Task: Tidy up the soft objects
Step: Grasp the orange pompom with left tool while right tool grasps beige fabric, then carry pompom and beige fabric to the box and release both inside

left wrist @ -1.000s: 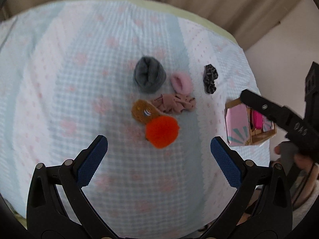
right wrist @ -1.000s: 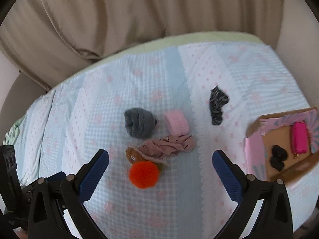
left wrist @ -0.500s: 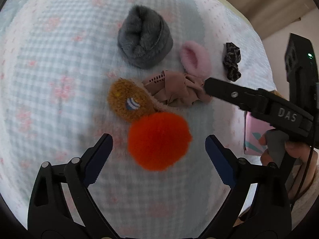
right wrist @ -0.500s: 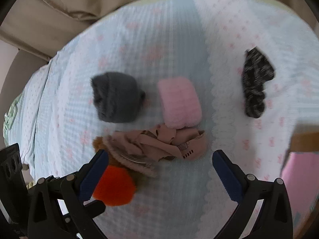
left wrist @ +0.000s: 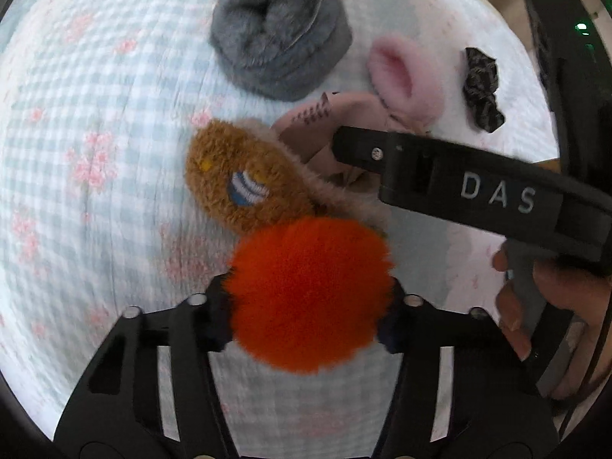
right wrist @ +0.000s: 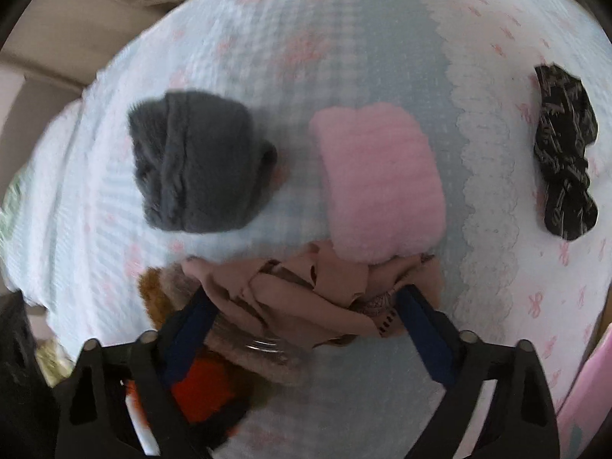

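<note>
An orange pom-pom (left wrist: pixel 310 294) lies on the bed cover, and my left gripper (left wrist: pixel 308 310) has closed on its two sides. It touches a brown fuzzy piece (left wrist: pixel 244 183). My right gripper (right wrist: pixel 306 313) has its jaws around a crumpled beige cloth (right wrist: pixel 302 298), partly closed, with the blue pads (right wrist: pixel 424 329) at the cloth's ends. The right gripper also shows in the left wrist view (left wrist: pixel 451 176). A grey fuzzy roll (right wrist: pixel 195 160) and a pink fuzzy roll (right wrist: pixel 378 179) lie just beyond. The pom-pom shows at the lower left of the right wrist view (right wrist: pixel 199 390).
A black patterned scrunchie (right wrist: pixel 566 153) lies apart at the right. The checked blue and pink bed cover (right wrist: pixel 344 38) spans both views. A pink box edge (right wrist: pixel 589 394) is at the far right. Beige curtain (right wrist: pixel 76 7) hangs behind the bed.
Both grippers have moved down and forward to the pile. The left jaws closed from wide open onto the orange pom-pom. The right jaws narrowed around the beige cloth.
</note>
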Demonstrator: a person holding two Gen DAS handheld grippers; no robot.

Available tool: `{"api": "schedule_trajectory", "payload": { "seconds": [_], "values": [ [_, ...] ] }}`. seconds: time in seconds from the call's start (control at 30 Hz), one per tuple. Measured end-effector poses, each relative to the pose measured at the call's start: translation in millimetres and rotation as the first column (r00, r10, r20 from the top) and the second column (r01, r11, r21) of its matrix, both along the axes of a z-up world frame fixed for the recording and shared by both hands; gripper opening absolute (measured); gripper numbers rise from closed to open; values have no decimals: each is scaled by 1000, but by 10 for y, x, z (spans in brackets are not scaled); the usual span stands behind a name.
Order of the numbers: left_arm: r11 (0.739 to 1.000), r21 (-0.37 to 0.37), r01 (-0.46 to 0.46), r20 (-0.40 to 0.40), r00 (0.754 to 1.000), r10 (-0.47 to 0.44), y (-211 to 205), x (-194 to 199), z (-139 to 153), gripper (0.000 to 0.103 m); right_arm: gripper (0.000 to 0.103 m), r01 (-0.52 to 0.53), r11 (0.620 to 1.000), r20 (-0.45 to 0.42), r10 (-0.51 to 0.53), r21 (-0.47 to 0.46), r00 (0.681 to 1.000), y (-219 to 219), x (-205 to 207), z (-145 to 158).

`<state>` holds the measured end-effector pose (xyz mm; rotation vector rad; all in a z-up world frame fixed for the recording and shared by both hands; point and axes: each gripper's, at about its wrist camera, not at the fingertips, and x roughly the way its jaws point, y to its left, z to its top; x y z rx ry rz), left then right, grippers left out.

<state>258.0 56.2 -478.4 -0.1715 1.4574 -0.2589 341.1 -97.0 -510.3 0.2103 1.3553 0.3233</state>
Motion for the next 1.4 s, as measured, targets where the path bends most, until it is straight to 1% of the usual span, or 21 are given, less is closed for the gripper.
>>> {"api": "schedule_trajectory", "payload": {
  "seconds": [0.03, 0.1, 0.13, 0.23, 0.33, 0.43, 0.53, 0.63, 0.73, 0.87, 0.97, 1.03, 1.07, 1.23, 1.33, 1.37, 1.4],
  "values": [
    [1000, 2, -1, -5, 1000, 1, 1, 2, -17, 44, 82, -5, 1000, 6, 5, -16, 1000, 12, -7, 1],
    [1000, 0, -3, -5, 1000, 3, 10, 2, -29, 41, 67, -4, 999, 15, 4, -32, 1000, -1, -36, 19],
    [1000, 0, -3, -1, 1000, 3, 11, 4, -20, 39, 57, 2, 1000, 20, -1, -28, 1000, -19, -47, 31],
    [1000, 7, 3, 24, 1000, -3, 9, 11, 39, 37, 39, 23, 1000, 23, -23, 3, 999, -74, -78, 65],
    [1000, 7, 7, 43, 999, -7, 29, 16, 115, 36, 31, 23, 1000, 29, -23, -1, 999, -40, -110, 95],
    [1000, 7, 6, 56, 998, -6, 57, 17, 193, 36, 25, 29, 1000, 39, -29, -8, 999, 3, -150, 136],
    [1000, 5, 0, 68, 998, 0, 116, 7, 257, 36, 23, 55, 998, 44, -56, 4, 997, -26, -202, 181],
    [1000, -1, -4, 87, 996, 4, 240, -50, 385, 36, 23, 87, 996, 52, -87, 20, 995, -65, -248, 266],
    [1000, -7, -8, 105, 994, 9, 339, -120, 511, 36, 23, 109, 994, 72, -110, 24, 991, -111, -322, 381],
    [1000, -13, -15, 134, 991, 16, 390, -187, 691, 36, 19, 129, 991, 104, -131, 29, 986, -101, -415, 575],
    [1000, -20, -17, 168, 986, 20, 461, -270, 885, 36, 18, 139, 990, 136, -142, 34, 980, -93, -506, 740],
    [1000, -24, -17, 187, 982, 21, 530, -338, 992, 36, 16, 146, 988, 157, -150, 40, 976, -85, -584, 857],
    [1000, -25, -17, 196, 980, 22, 490, -343, 1018, 36, 16, 149, 988, 168, -154, 43, 974, -89, -635, 914],
    [999, -29, -21, 247, 969, 27, 590, -519, 1344, 36, 15, 176, 982, 222, -186, 67, 957, -76, -908, 1260],
    [1000, -24, -15, 286, 958, 21, 621, -606, 1623, 36, 15, 198, 977, 251, -212, 82, 944, -108, -1084, 1546],
    [1000, -26, -10, 306, 952, 18, 633, -641, 1769, 36, 15, 205, 975, 262, -221, 87, 940, -116, -1149, 1659],
    [1000, -28, -8, 316, 949, 16, 624, -654, 1848, 36, 15, 214, 973, 275, -231, 91, 933, -136, -1227, 1792]
  ]
}}
